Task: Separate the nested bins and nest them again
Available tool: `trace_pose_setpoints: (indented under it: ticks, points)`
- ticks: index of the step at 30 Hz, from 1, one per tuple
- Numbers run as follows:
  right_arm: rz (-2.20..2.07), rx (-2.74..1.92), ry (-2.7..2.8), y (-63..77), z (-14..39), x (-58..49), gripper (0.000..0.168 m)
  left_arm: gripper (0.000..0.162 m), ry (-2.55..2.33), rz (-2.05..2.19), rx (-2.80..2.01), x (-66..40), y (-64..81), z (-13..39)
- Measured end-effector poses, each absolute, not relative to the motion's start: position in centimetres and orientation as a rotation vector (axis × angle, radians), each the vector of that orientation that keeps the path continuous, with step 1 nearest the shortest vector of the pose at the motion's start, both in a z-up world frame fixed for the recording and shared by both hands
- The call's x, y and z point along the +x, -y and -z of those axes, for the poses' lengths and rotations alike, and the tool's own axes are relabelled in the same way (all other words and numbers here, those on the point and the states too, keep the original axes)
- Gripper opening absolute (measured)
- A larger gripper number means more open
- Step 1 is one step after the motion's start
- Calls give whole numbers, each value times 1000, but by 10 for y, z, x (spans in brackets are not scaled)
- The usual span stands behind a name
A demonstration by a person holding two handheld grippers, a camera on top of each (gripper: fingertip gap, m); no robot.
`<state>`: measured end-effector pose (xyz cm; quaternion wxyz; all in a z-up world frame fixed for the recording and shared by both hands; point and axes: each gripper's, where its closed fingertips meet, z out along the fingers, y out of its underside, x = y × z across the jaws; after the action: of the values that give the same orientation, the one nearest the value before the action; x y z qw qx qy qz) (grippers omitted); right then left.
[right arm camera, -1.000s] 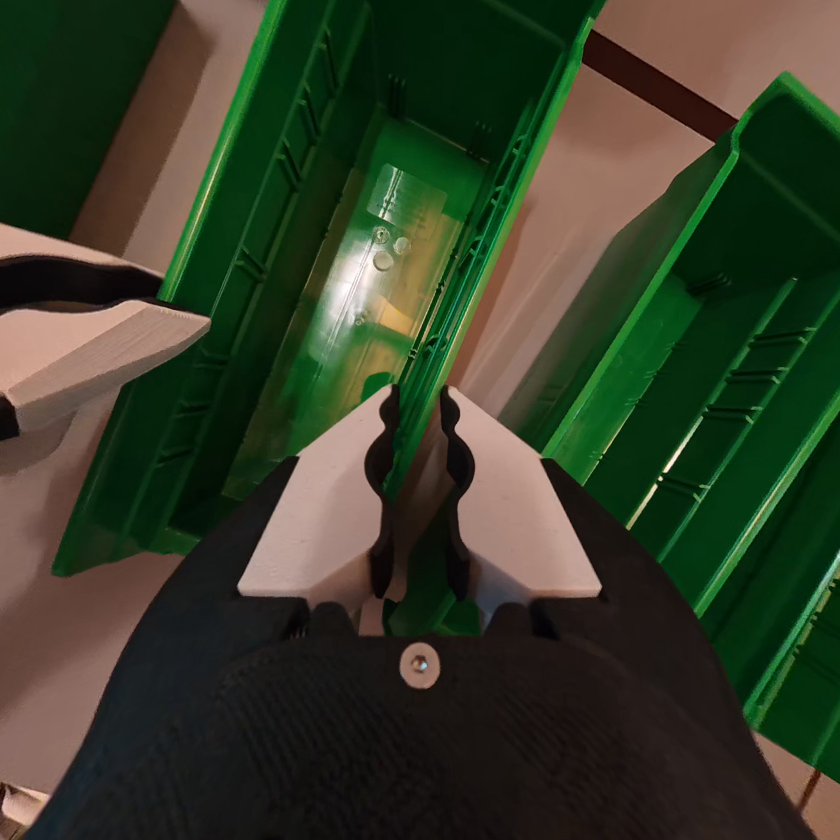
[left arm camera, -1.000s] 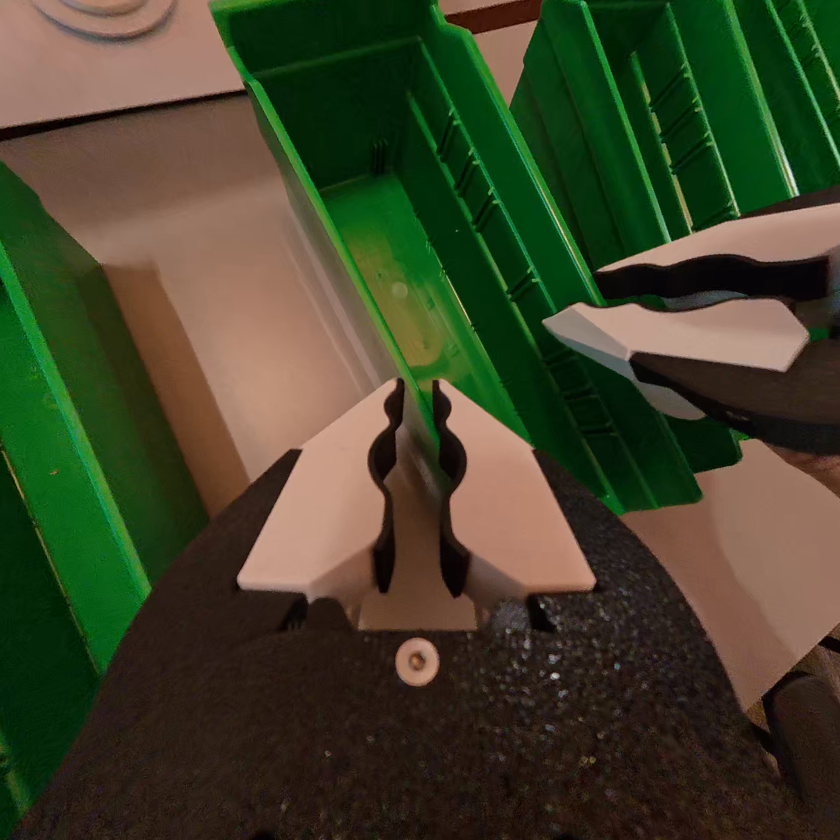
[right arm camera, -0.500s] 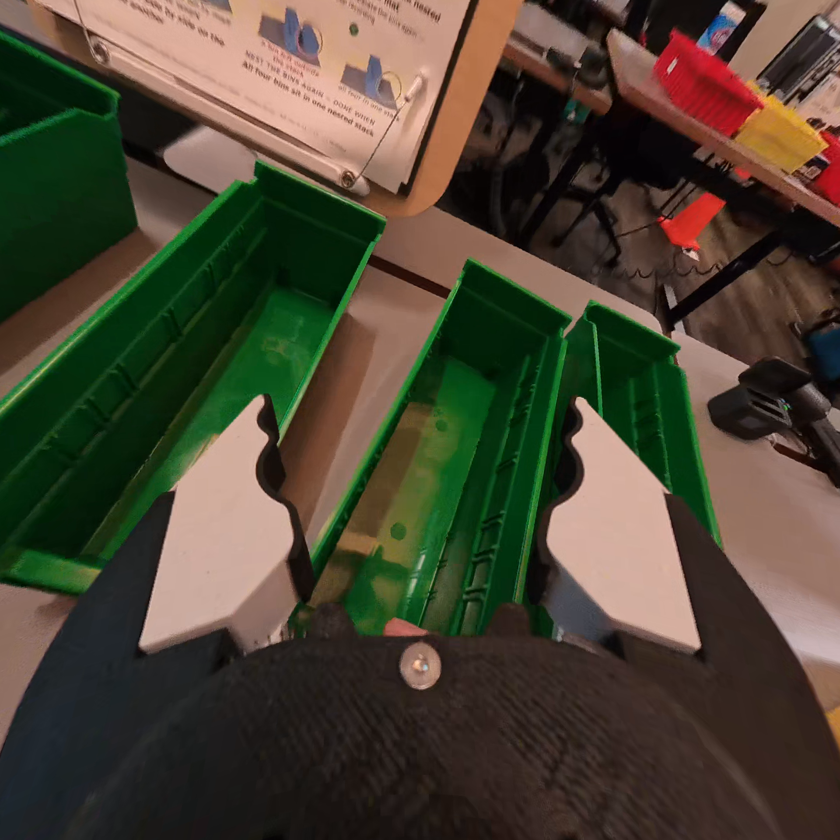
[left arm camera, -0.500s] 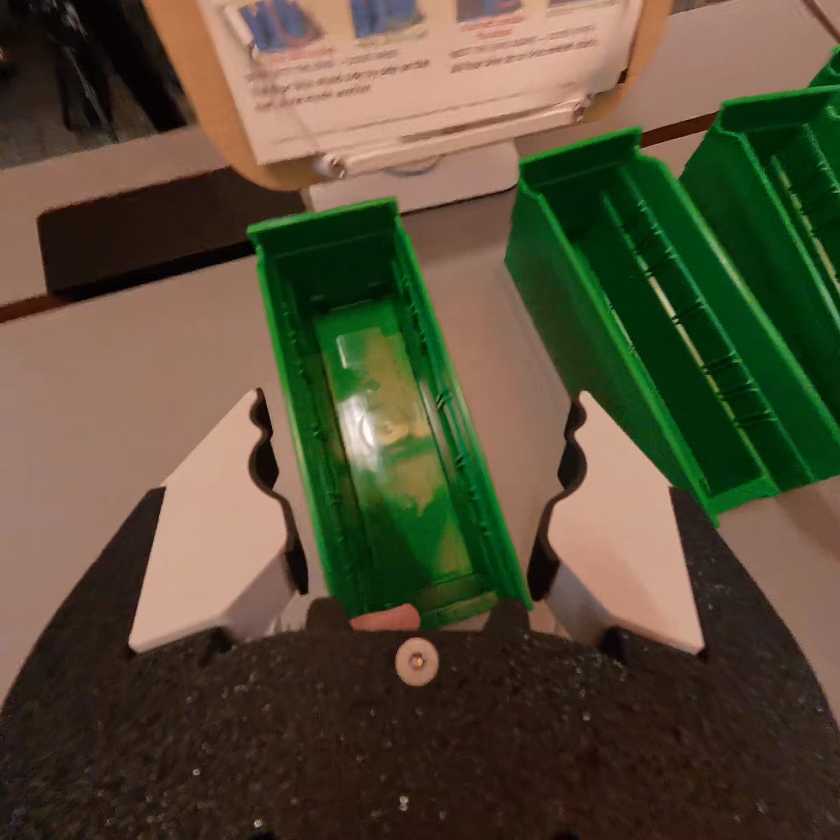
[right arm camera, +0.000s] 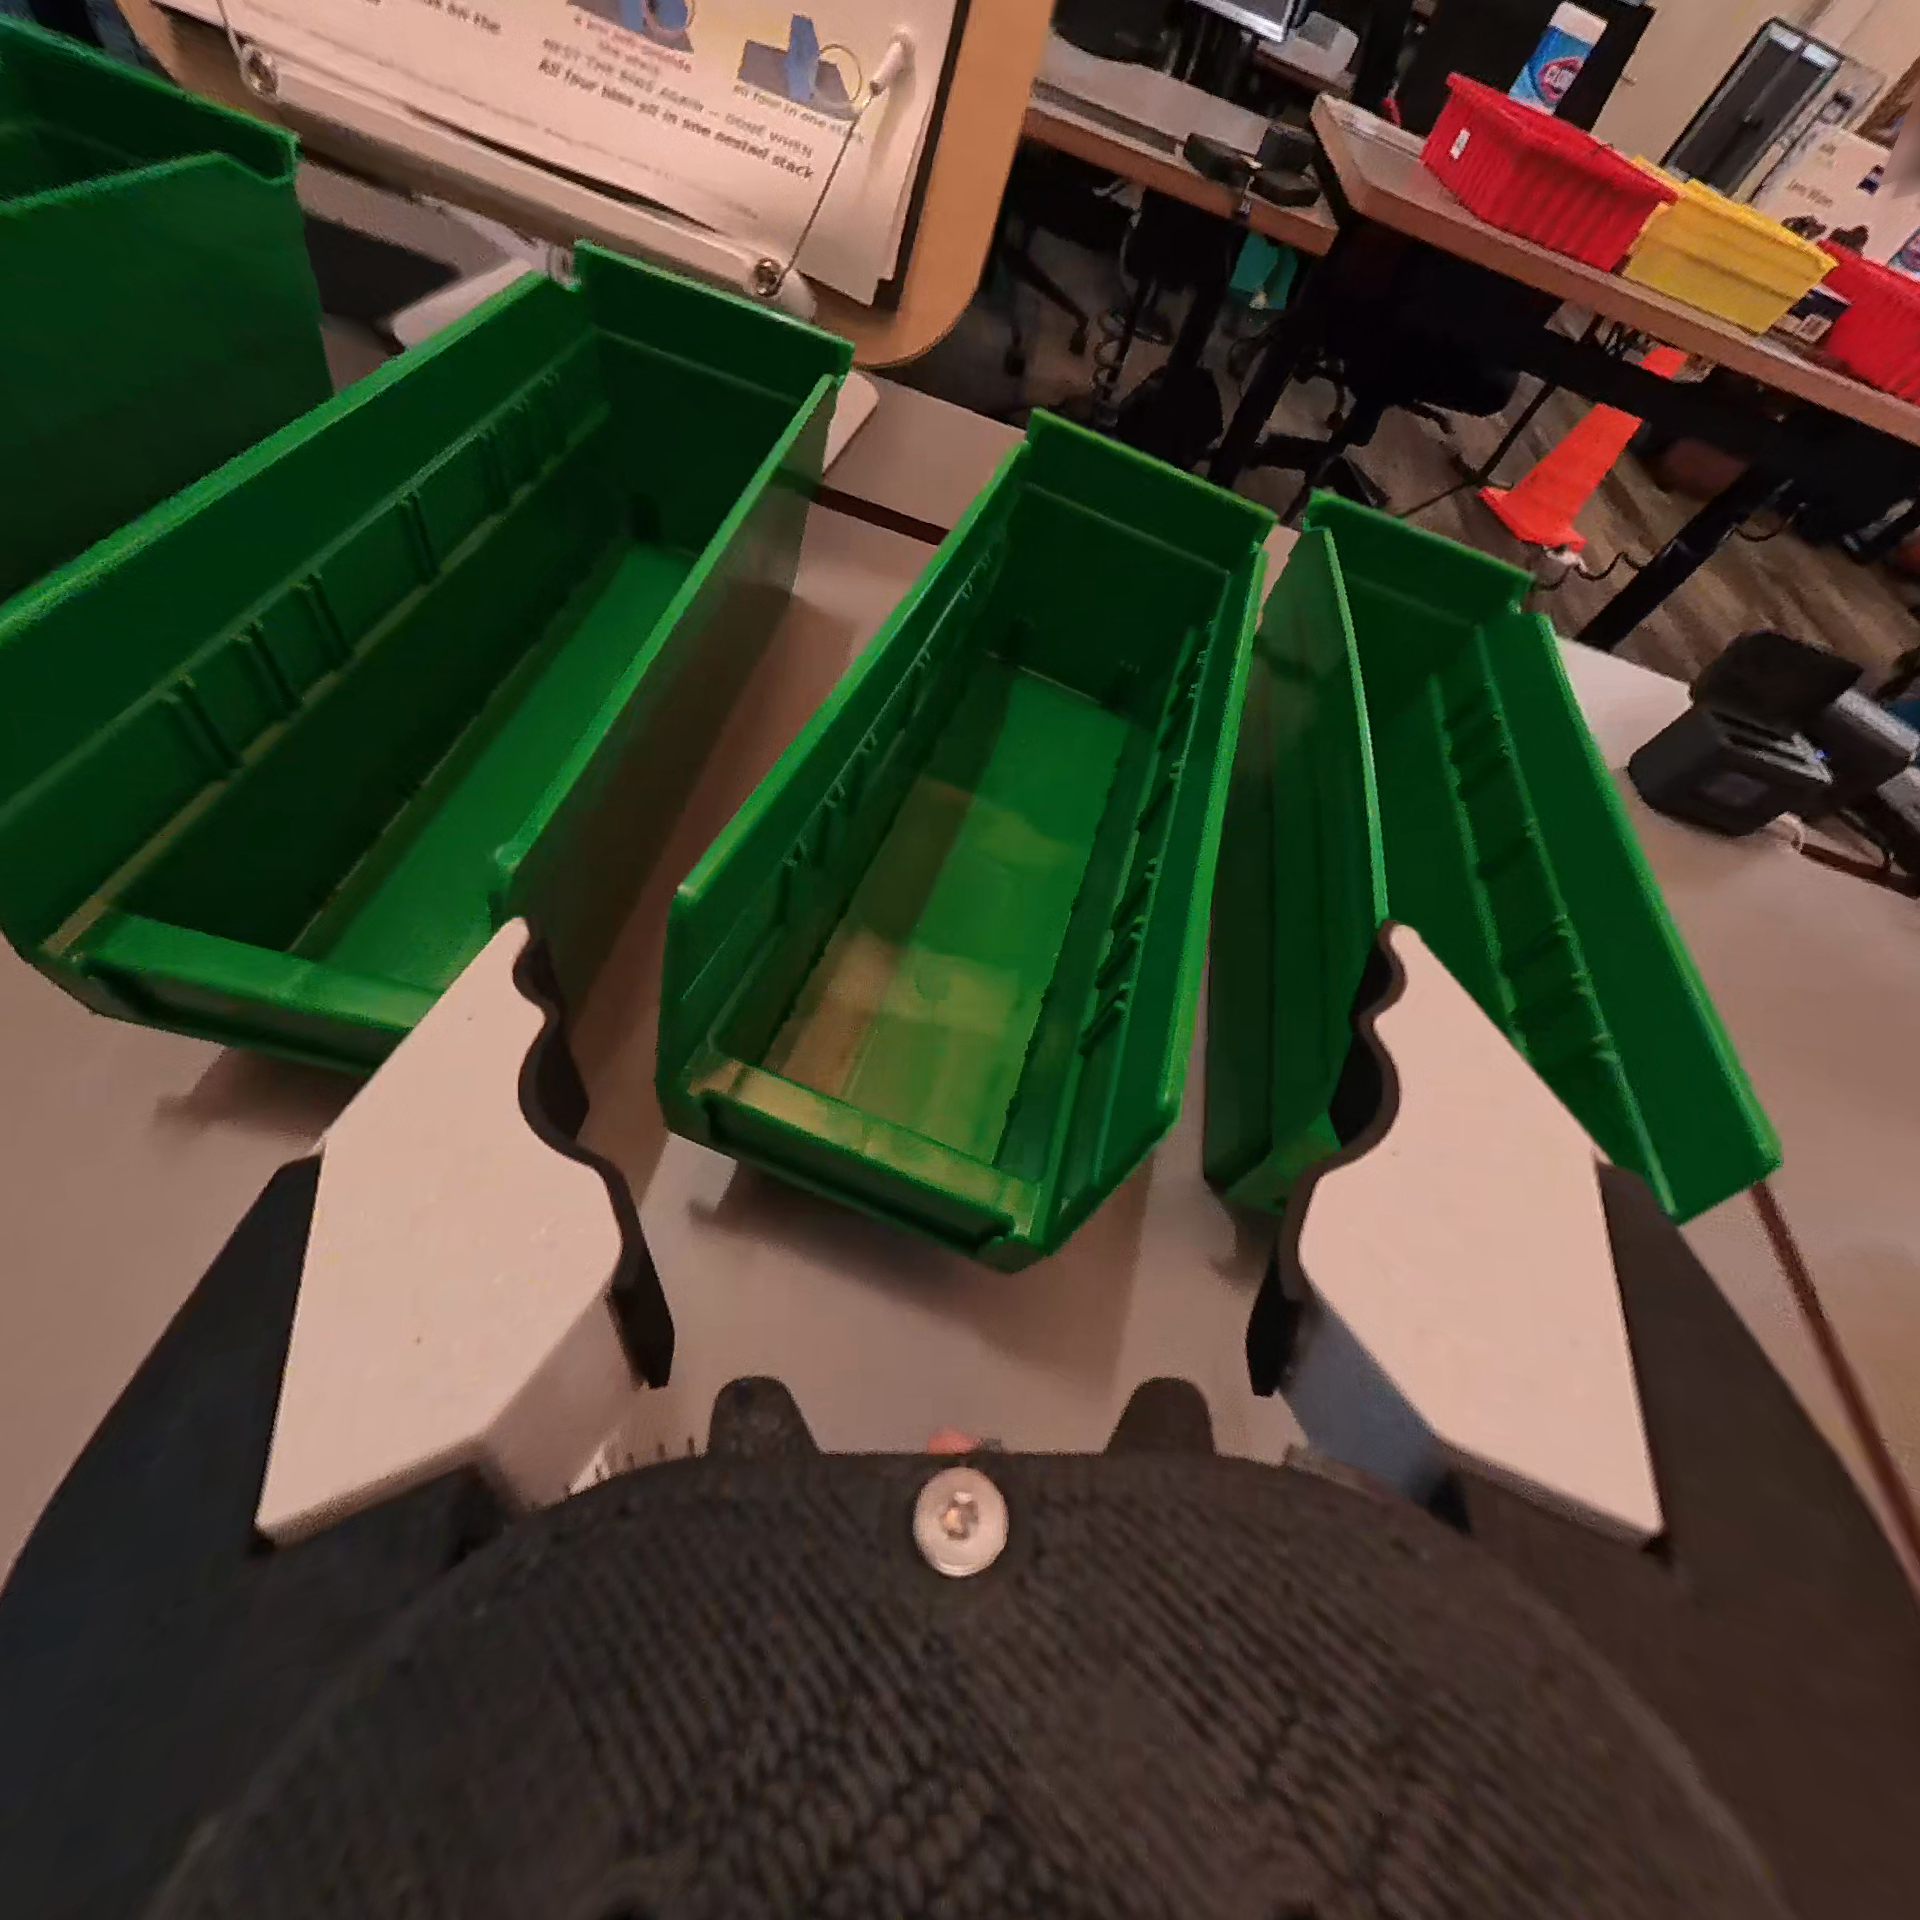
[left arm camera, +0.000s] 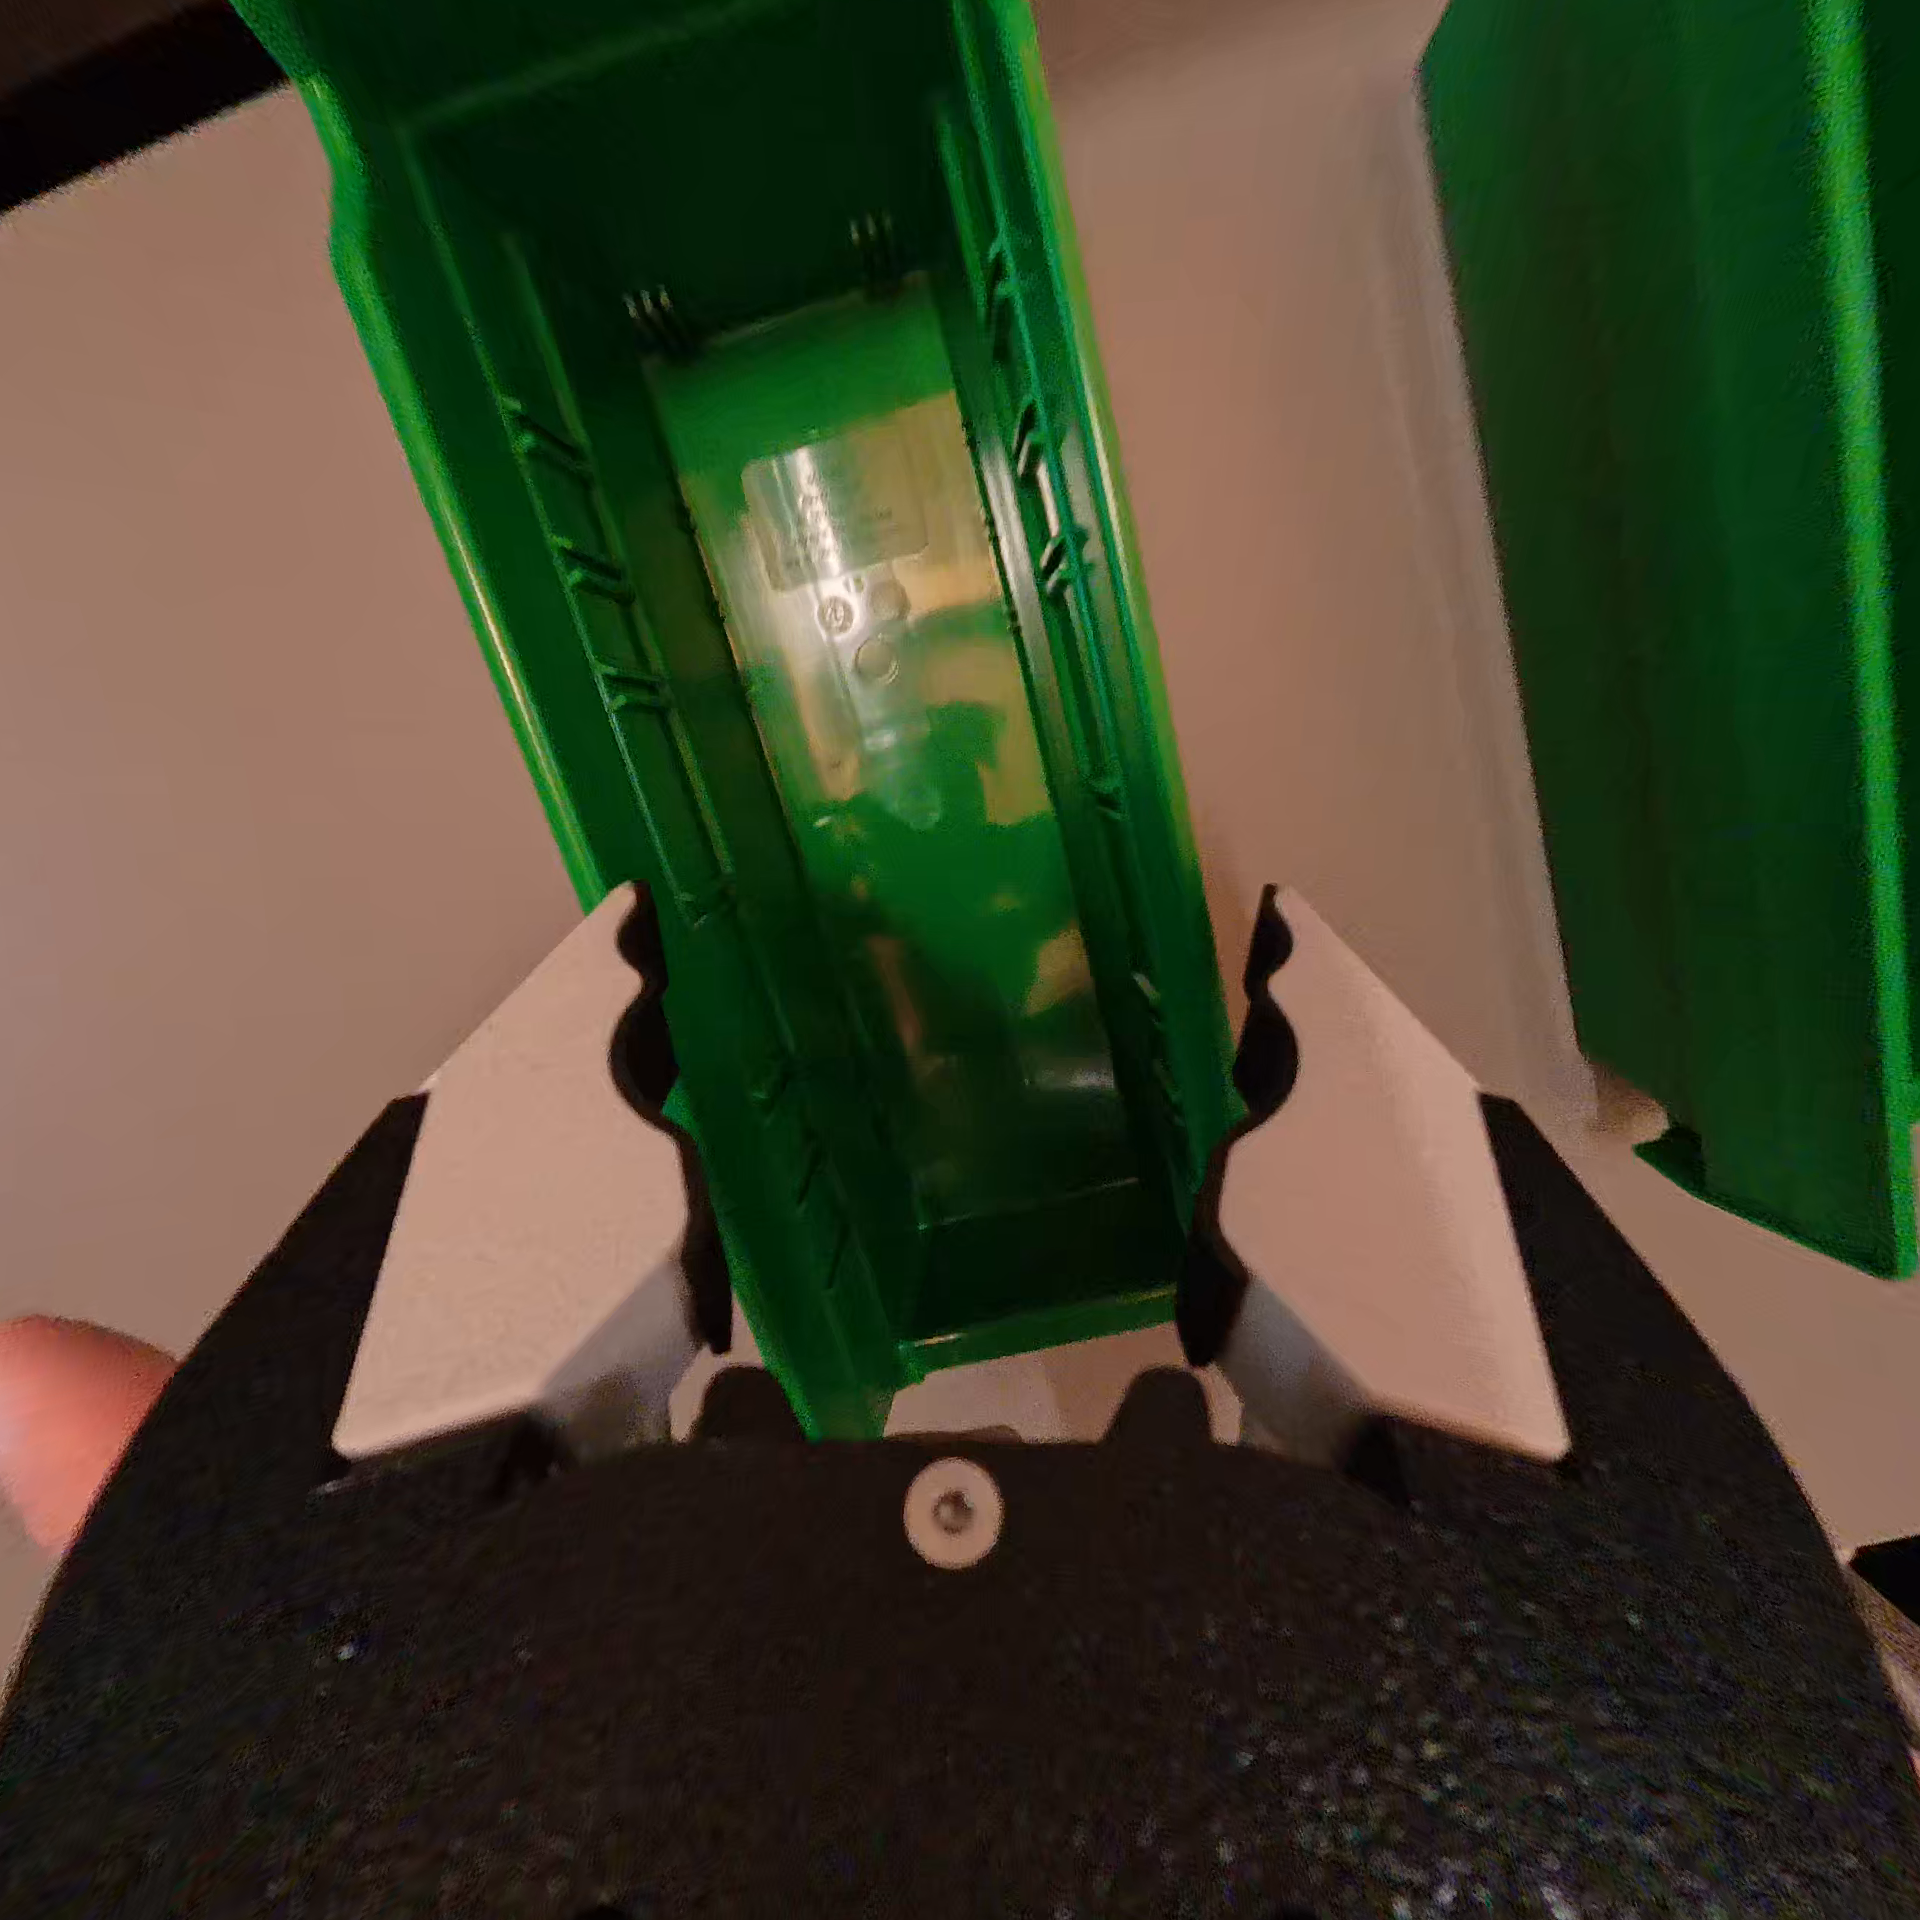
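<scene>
Several green plastic bins stand apart on the pale table. In the left wrist view one narrow green bin lies lengthwise between the fingers of my left gripper. The pads press on the outside of both long walls near its near end. A second bin shows its outer side at the right. My right gripper is open and empty, above the table just in front of the middle bin. A wide bin sits to its left. A tilted bin leans at its right.
Another green bin stands at the far left. An instruction board stands behind the bins. A black device sits at the table's right edge. Tables with red and yellow trays stand beyond. A person's fingertip shows at the lower left.
Both grippers let go of a bin's walls and opened wide. The left gripper then came lower and narrowed onto the narrow bin. The right gripper drew back, still open.
</scene>
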<state>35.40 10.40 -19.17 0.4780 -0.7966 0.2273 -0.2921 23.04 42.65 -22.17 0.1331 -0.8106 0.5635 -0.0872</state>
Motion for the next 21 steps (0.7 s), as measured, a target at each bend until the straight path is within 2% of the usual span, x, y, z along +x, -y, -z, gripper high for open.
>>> trace_pose_setpoints:
  ticks: [2,9,11,14,18,19,20,21]
  points:
    - [648,-1905,-586,-107,194,355,146,106,-1649,187,-2406,227,-427,231]
    - [629,-1980,-573,-94,200,377,146,106,-1690,75,-2496,218,-421,249]
    - [583,-1940,-619,-90,196,384,142,108,-1681,81,-2522,218,-419,254]
    - [519,-1912,-612,-86,186,383,139,103,-1651,62,-2514,220,-424,247]
    - [479,-1888,-594,-81,173,380,139,108,-1640,34,-2415,220,-434,213]
    - [476,-1873,-596,-80,170,380,139,121,-1630,-28,-2371,217,-442,206]
    - [469,-1859,-599,-80,168,380,139,125,-1612,-87,-2341,215,-450,203]
    - [457,-1853,-601,-81,168,379,139,124,-1607,-123,-2339,212,-454,204]
